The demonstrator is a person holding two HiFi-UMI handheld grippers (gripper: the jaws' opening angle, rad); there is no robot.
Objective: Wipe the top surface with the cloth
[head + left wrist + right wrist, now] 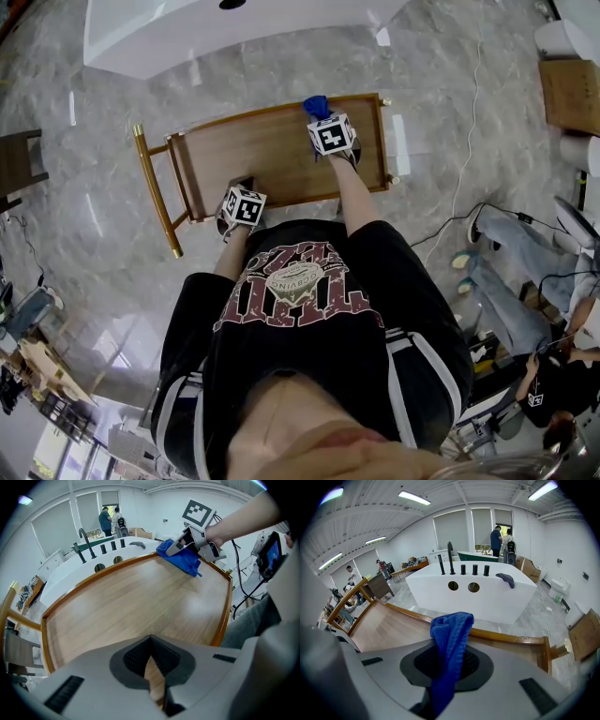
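Wooden desk (272, 155) sits mid-frame in head view. My R tool (446, 665) pinches the cloth (451, 630) at its upper-right far edge, so unwiped top lies left & nearer me. L tool (152, 670) pressed together, empty, by near edge.

Showing deep blue on the cloth (449, 641) between the grey right gripper (447, 665) jaws (cube (330, 134) behind: black-and-white squares), warm wood-grain brown on the top surface (140, 597) beneath.

tee (309, 337): black, maroon-white print | side stripes (424, 367): white | left hand-held gripper (151, 639): grey, black pads
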